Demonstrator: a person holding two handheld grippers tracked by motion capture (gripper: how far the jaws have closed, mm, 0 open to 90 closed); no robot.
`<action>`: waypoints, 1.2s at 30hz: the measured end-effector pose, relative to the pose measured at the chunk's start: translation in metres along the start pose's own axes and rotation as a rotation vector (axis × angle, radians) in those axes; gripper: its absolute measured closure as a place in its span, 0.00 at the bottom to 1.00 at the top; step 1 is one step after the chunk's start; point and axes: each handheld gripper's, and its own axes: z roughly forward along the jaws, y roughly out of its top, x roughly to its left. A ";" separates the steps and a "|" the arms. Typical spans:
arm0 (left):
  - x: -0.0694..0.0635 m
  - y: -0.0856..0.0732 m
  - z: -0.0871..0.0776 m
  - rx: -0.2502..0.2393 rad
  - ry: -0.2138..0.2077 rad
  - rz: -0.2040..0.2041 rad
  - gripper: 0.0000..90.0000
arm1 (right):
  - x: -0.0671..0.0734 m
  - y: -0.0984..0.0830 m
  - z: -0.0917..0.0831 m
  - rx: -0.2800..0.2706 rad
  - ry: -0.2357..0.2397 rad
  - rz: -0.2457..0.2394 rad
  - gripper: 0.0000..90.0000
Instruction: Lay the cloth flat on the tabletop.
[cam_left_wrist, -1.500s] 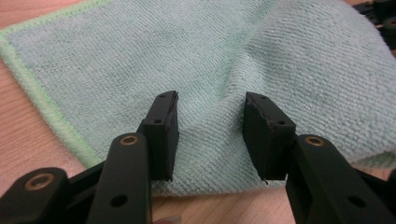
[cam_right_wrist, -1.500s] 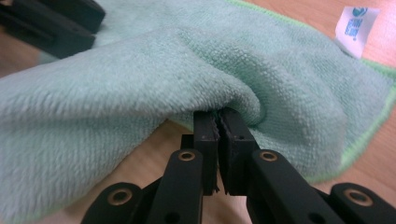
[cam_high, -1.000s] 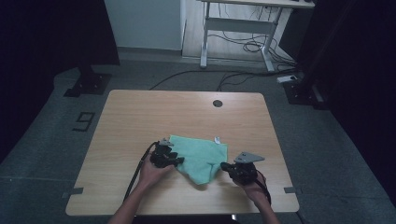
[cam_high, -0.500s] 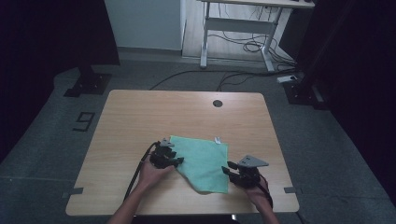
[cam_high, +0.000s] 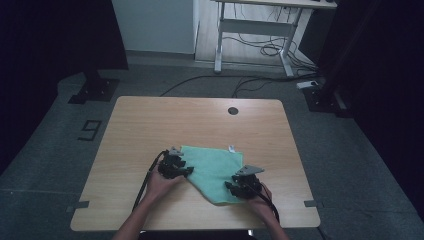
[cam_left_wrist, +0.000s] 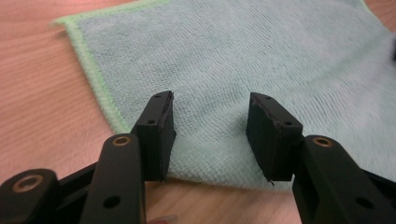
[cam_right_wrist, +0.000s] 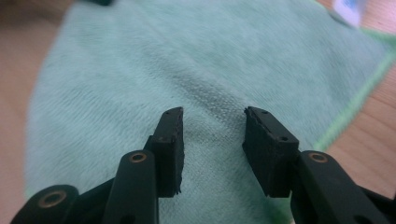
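A mint-green cloth (cam_high: 214, 167) lies flat on the wooden table (cam_high: 150, 130), toward its near edge, with a small white tag (cam_high: 231, 148) at its far edge. My left gripper (cam_high: 184, 171) sits at the cloth's left side. In the left gripper view it (cam_left_wrist: 210, 100) is open just above the cloth (cam_left_wrist: 243, 51), its jaws having just been opening with nothing between them. My right gripper (cam_high: 234, 188) is at the cloth's near right corner. Its jaws (cam_right_wrist: 212, 114) have just been opening and stand open over the cloth (cam_right_wrist: 196, 60), gripping nothing.
A dark round hole (cam_high: 233, 110) marks the table's far middle. Beyond the table stand a white desk frame (cam_high: 255, 25) and floor cables (cam_high: 260, 50). Black stand bases (cam_high: 92, 90) sit on the floor at left and right. The near table edge lies close behind both hands.
The right gripper let go of the cloth's corner, sank and shifted slightly left. The cloth now lies flatter. The left gripper has stayed put.
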 end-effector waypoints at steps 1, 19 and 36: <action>0.000 -0.002 -0.001 0.002 -0.003 -0.001 0.57 | -0.004 0.001 0.002 -0.006 0.000 0.009 0.65; 0.020 0.004 -0.008 -0.026 0.062 -0.016 0.58 | 0.057 0.026 0.001 -0.080 0.102 -0.164 0.55; 0.031 0.008 -0.002 -0.006 0.038 -0.041 0.58 | 0.031 0.039 0.008 -0.065 0.224 -0.046 0.95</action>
